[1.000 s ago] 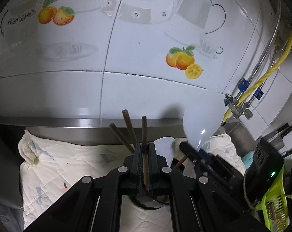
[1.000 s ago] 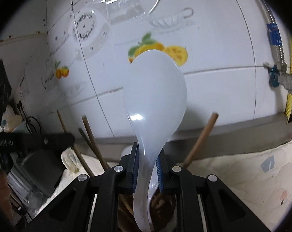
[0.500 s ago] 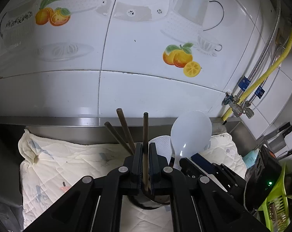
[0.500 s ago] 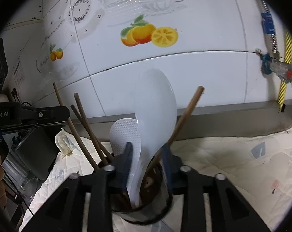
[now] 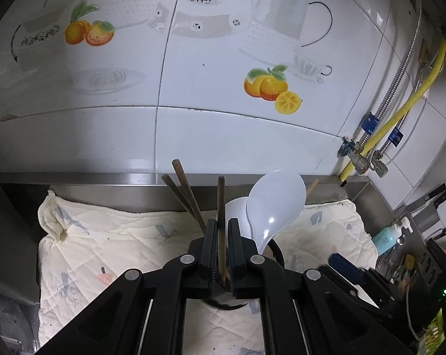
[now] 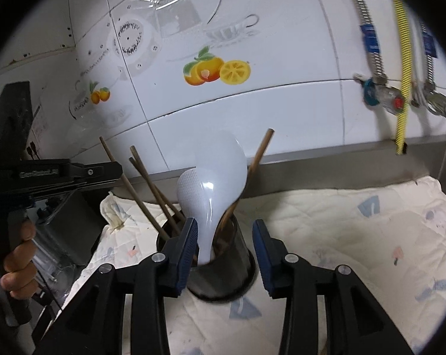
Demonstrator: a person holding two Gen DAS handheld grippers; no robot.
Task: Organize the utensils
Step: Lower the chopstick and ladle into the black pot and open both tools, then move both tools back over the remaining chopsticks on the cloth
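We keep the left gripper (image 5: 221, 233) pinched shut on one dark wooden chopstick (image 5: 221, 204), which stands upright with its lower end down in the dark utensil cup (image 6: 223, 266). At eleven o'clock of that stick, two more chopsticks (image 5: 183, 195) lean out of the cup. Further right, the white plastic ladle (image 6: 217, 177) now rests in the cup, its bowl up at twelve o'clock in front of a dimpled rice paddle (image 6: 187, 189). Our right gripper (image 6: 224, 244) has just let it go: its jaws have opened and stand clear either side of the handle (nothing pinched). So the ladle is stowed; we judge the held chopstick is next to release.
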